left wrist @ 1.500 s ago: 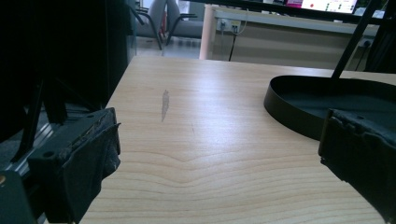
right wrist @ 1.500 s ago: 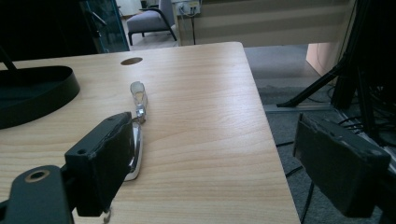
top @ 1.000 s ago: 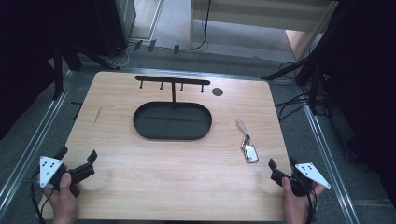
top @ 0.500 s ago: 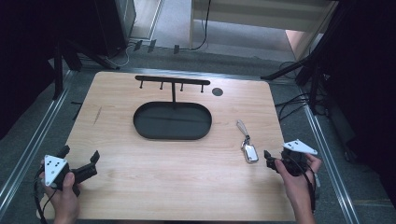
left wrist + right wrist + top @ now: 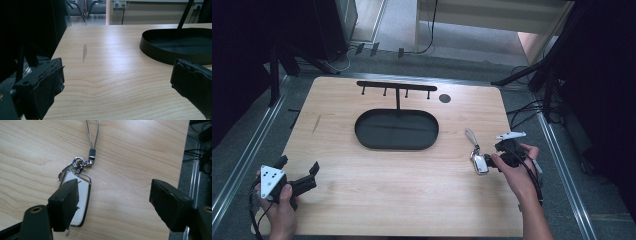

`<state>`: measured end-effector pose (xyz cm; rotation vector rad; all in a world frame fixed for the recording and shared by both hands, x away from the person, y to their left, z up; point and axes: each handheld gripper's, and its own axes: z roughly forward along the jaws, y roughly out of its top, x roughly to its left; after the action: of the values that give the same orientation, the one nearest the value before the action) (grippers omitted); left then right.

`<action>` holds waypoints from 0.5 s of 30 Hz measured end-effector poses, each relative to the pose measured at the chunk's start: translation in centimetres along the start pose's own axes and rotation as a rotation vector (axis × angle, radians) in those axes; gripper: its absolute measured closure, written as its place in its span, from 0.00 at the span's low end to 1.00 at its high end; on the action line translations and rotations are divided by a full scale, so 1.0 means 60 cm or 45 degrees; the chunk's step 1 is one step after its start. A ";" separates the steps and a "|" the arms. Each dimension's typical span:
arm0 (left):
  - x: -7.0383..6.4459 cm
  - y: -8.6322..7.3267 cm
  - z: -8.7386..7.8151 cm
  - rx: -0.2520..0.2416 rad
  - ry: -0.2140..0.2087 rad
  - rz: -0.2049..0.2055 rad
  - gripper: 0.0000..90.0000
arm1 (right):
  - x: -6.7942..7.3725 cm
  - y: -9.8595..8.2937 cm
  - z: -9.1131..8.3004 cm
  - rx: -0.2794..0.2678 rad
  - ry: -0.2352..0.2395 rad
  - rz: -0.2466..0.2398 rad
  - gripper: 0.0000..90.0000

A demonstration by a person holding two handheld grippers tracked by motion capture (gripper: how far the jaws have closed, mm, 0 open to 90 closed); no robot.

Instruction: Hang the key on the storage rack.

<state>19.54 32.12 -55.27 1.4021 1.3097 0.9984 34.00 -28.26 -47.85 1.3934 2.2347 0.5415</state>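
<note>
High view: one wooden bench [image 5: 362,200], one black oval tray [image 5: 396,130] with a rack [image 5: 396,87] of four pegs behind it, one key fob [image 5: 480,163], two grippers. The key fob is a white tag in a dark rim, joined by a silver clasp [image 5: 79,163] to a thin looped strap [image 5: 92,132]. It lies flat near the bench's right edge. The right gripper [image 5: 493,161], fingers spread, hangs just over it. The left gripper [image 5: 298,168], fingers released, sits at the near left corner.
</note>
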 end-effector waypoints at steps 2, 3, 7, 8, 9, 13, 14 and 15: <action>0.000 0.000 0.000 0.001 -0.002 -0.001 0.00 | 0.001 0.013 0.005 0.021 -0.004 -0.012 0.31; 0.000 0.000 0.001 0.001 -0.002 -0.003 0.00 | 0.000 0.020 0.007 0.034 0.000 -0.011 0.32; 0.001 0.001 0.001 0.009 -0.005 -0.007 0.00 | -0.001 0.047 0.017 0.094 0.021 -0.004 0.36; 0.001 0.001 0.001 0.009 -0.005 -0.012 0.00 | -0.002 0.059 0.021 0.129 0.018 0.010 0.46; 0.002 0.001 0.002 0.007 -0.004 -0.014 0.00 | -0.002 0.059 0.021 0.129 0.018 0.010 0.46; 0.003 0.001 0.002 0.010 -0.005 -0.019 0.00 | -0.002 0.086 0.030 0.186 -0.037 0.033 0.57; 0.002 0.001 0.002 0.010 -0.005 -0.019 0.00 | -0.002 0.086 0.030 0.186 -0.037 0.033 0.57; 0.003 0.001 0.002 0.011 -0.006 -0.018 0.00 | -0.001 0.091 0.032 0.201 -0.041 0.030 0.58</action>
<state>19.70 32.25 -55.25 1.3991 1.3205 0.9809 39.10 -25.87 -46.46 1.4964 2.2798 0.3538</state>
